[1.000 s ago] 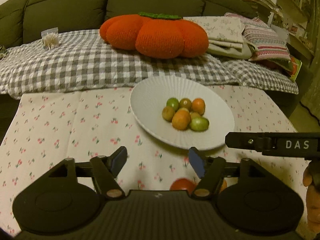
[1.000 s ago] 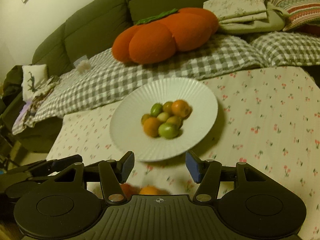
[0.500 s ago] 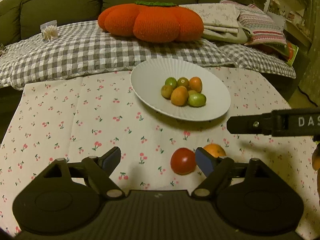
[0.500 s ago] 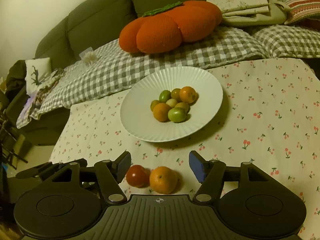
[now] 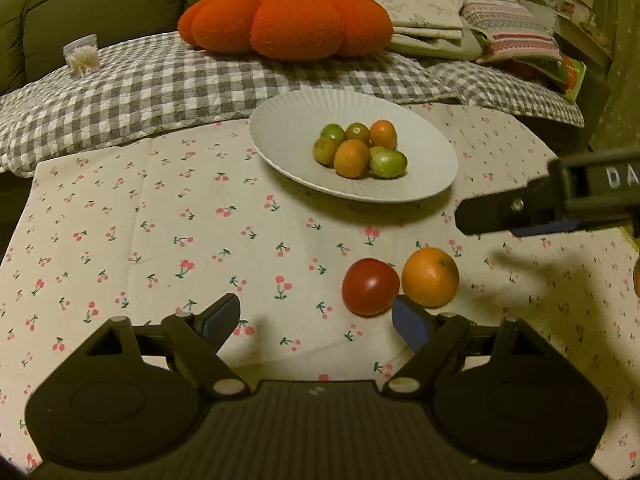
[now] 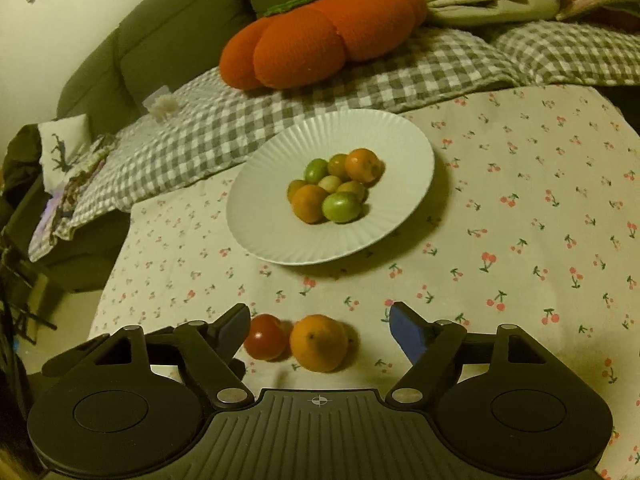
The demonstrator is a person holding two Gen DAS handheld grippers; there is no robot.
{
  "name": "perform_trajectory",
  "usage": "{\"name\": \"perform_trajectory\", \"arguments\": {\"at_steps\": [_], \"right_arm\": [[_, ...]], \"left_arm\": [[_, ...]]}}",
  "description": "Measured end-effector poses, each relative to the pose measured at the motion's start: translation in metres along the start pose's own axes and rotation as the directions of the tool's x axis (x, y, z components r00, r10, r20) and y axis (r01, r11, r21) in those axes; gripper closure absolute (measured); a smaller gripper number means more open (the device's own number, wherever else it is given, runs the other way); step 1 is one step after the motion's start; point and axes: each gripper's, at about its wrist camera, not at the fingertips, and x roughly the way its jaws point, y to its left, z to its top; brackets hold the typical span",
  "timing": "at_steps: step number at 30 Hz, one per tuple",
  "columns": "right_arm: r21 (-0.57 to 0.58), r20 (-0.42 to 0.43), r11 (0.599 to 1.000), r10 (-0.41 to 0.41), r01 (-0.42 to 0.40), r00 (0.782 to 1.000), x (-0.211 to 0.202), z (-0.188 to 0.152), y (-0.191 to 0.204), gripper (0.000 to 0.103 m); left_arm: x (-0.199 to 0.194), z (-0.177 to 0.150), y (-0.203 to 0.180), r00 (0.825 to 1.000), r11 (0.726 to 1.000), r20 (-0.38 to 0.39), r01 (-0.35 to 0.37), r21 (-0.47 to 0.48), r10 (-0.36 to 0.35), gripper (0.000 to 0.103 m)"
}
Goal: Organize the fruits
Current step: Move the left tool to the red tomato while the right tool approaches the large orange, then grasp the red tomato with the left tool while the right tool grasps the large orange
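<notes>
So the setup here: two loose fruits sit on the cherry-print tablecloth point(image 6: 520, 184), a red tomato point(image 6: 266, 342) and an orange point(image 6: 319, 343), touching each other side by side, just in front of the white ribbed plate point(image 6: 280, 240) that already holds a little pile of small green and orange fruits point(image 6: 332, 190).

The key bit is where the orange lies relative to the tools. In the right wrist view the right gripper point(image 6: 318, 326) has its jaws spread wide with nothing in them, and the orange sits almost dead centre between the blue pads, a touch toward the left one, with the tomato crowding that left pad. The left gripper point(image 5: 316, 320) is also wide open and empty; from its camera both fruits lie ahead and off to the right, the tomato just by its right pad.

So the right one looks better lined up for the orange. Both fruits are round, so no long axis to worry about. The tomato looks smooth and glossy, the orange dimpled and matte. Probably rolls easily if nudged; closing on the orange could bump the tomato.
</notes>
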Motion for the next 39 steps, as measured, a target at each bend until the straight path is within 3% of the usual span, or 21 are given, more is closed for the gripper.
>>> {"name": "perform_trajectory", "arguments": {"at_steps": [7, 11, 15, 18, 24, 28, 39], "right_arm": [[0.013, -0.023, 1.000, 0.012, -0.011, 1.000, 0.006, -0.002, -0.003, 0.025], [0.009, -0.041, 1.000, 0.022, -0.022, 0.999, 0.011, -0.004, -0.002, 0.025], [-0.004, -0.055, 1.000, 0.028, -0.029, 0.998, 0.016, -0.007, 0.001, 0.025], [-0.006, -0.057, 1.000, 0.023, -0.023, 0.998, 0.020, -0.007, 0.000, 0.026], [0.001, -0.067, 1.000, 0.020, -0.020, 0.998, 0.028, -0.009, -0.002, 0.026], [-0.001, -0.081, 1.000, 0.023, -0.023, 0.996, 0.034, -0.011, -0.002, 0.029], [0.008, -0.118, 0.999, 0.043, -0.043, 0.992, 0.048, -0.015, -0.001, 0.051]], "left_arm": [[0.008, -0.001, -0.013, 0.999, 0.998, 0.037, 0.028, 0.060, -0.030, 0.024], [0.016, -0.004, -0.018, 0.999, 0.995, 0.024, 0.037, 0.097, -0.039, 0.038], [0.022, -0.006, -0.020, 0.999, 0.992, 0.027, 0.032, 0.118, -0.035, 0.040], [0.026, -0.007, -0.022, 0.999, 0.991, 0.033, 0.037, 0.130, -0.042, 0.053], [0.032, -0.008, -0.028, 0.997, 0.985, 0.051, 0.041, 0.165, -0.050, 0.068], [0.032, -0.007, -0.026, 0.997, 0.989, 0.054, 0.051, 0.140, -0.059, 0.070], [0.022, -0.007, -0.016, 0.999, 0.996, 0.026, 0.023, 0.089, -0.026, 0.071]]}}
